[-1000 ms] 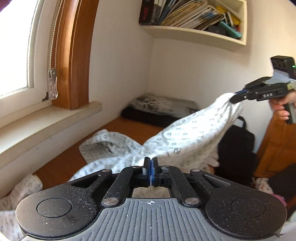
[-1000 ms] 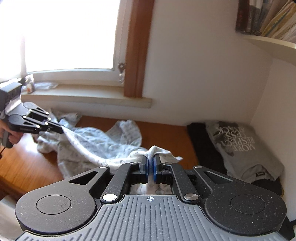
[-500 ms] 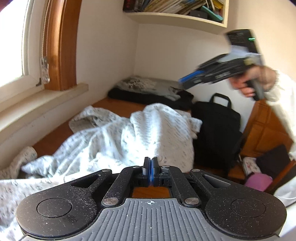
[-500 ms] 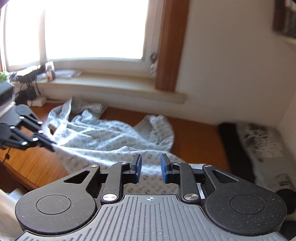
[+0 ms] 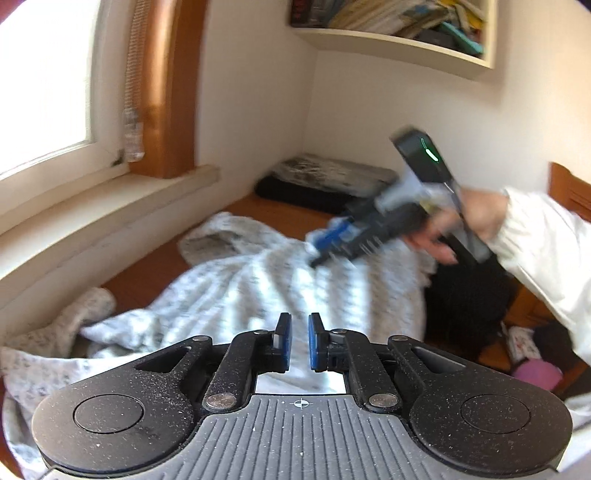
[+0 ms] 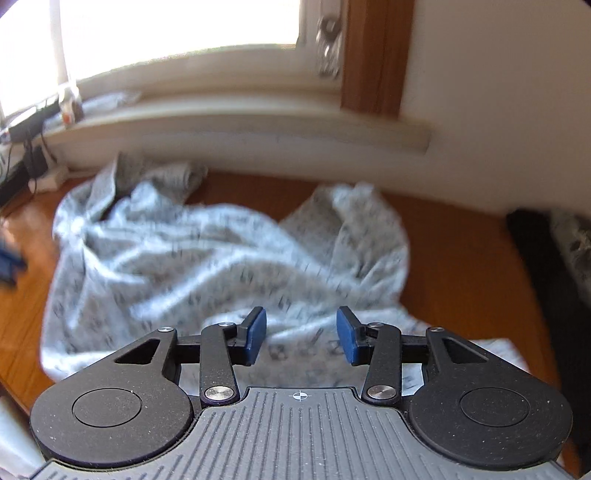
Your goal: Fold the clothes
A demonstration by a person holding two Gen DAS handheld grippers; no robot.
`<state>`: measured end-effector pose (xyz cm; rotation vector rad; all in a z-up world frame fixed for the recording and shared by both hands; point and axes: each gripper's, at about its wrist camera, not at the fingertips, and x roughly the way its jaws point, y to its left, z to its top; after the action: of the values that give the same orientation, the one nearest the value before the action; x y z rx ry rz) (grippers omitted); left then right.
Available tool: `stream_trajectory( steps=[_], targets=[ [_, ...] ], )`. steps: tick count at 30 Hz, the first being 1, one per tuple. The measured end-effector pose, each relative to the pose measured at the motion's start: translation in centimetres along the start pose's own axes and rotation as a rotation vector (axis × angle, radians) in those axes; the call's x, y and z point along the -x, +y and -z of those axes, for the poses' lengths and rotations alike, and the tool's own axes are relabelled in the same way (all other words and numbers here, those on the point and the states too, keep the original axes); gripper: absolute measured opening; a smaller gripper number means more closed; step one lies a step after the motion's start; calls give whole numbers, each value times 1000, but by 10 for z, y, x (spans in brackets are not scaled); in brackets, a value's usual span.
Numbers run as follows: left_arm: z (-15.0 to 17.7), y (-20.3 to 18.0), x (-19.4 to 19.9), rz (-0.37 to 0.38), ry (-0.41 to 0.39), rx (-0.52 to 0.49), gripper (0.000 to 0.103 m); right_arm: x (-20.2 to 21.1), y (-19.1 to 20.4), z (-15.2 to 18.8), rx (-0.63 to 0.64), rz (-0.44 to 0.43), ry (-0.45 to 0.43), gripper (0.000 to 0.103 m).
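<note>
— Where does the left wrist view look from?
— Low over the garment [image 5: 280, 288], facing the far corner and shelf [image 5: 391, 44].
— And the right?
— Close above the same garment [image 6: 221, 258], facing the windowsill [image 6: 240, 125]. Both share it.

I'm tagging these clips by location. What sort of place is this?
Probably a room in a home, perhaps a bedroom or study: a wall shelf crammed with books, a wood-framed window with a pale sill, and a rumpled white patterned garment on a brown wooden surface.
</note>
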<state>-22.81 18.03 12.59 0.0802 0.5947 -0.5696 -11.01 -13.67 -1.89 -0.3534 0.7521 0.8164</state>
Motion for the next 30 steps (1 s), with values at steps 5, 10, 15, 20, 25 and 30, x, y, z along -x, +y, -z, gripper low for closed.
stream_trajectory(
  steps=[5,10,15,20,25,30],
  targets=[
    [1,59,-22,-125,25,104,27,-1,15,29,21,-78,55,41],
    [15,115,-42,-232,44,243,27,4,37,50,62,-107,95,41],
    [19,131,-61,-231,10,303,37,17,34,35,87,-133,91,41],
    [25,133,-65,-224,-24,313,37,25,12,-7,68,-83,-1,45],
    [31,136,-64,-210,-30,319,36,-10,-23,-41,9,21,-44,66],
    [37,138,-62,-197,-35,325,37,-54,-51,-52,-86,43,-24,69]
  ],
)
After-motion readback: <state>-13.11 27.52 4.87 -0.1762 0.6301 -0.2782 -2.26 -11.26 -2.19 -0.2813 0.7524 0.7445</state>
